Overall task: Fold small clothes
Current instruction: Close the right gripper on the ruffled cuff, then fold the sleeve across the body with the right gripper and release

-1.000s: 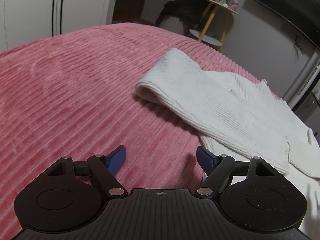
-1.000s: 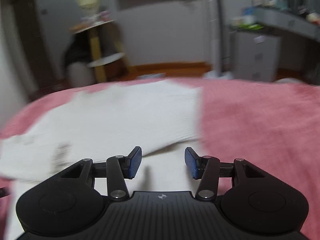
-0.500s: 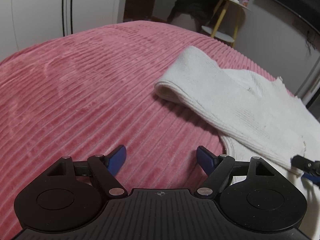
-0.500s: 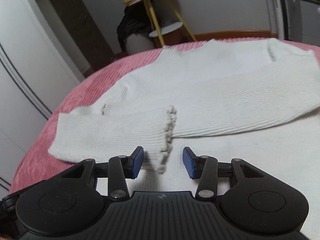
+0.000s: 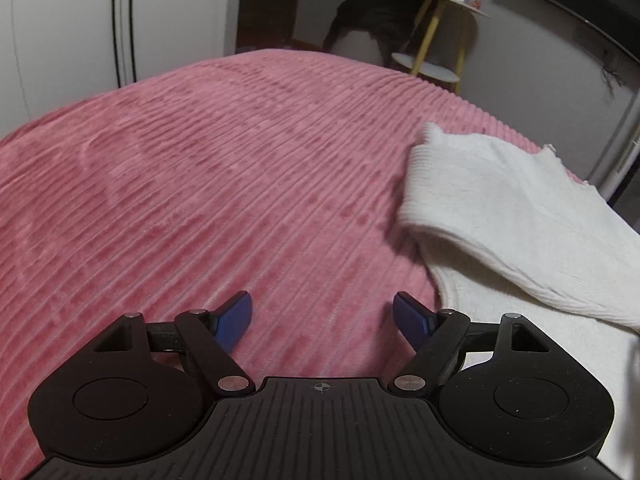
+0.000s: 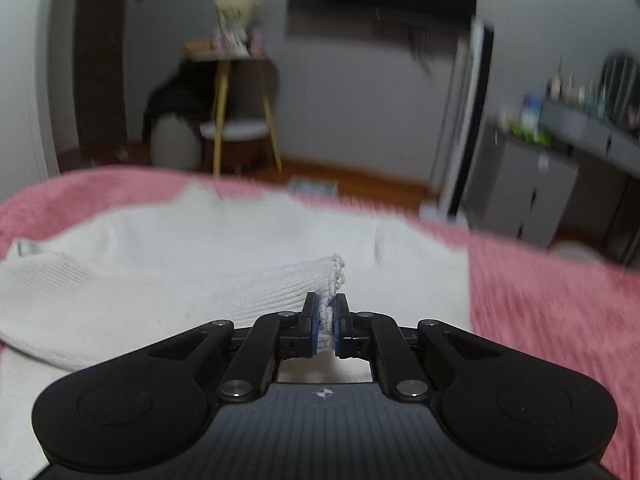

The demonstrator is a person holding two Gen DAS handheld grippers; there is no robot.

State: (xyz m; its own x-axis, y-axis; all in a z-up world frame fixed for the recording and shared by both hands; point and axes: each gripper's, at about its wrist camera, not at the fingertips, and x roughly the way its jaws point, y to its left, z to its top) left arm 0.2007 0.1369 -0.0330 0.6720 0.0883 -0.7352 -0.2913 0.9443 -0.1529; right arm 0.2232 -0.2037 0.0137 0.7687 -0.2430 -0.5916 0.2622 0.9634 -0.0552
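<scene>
Sleeve cuff pinched, sweater on the bed

My right gripper (image 6: pixel 326 314) clamps the white sweater's (image 6: pixel 224 240) cuff above the pink bed (image 5: pixel 200 168); my left gripper (image 5: pixel 322 314) hangs spread wide, holding nothing, beside it.

No readable text, label, brand or number on anything in either view.

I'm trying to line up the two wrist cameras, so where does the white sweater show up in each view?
Left wrist: white sweater lies at the right edge on the pink bedspread, beyond the open left gripper.
Right wrist: it fills the centre and left, cuff pinched in the right gripper.
Shared landmark: the yellow-legged side table.
</scene>
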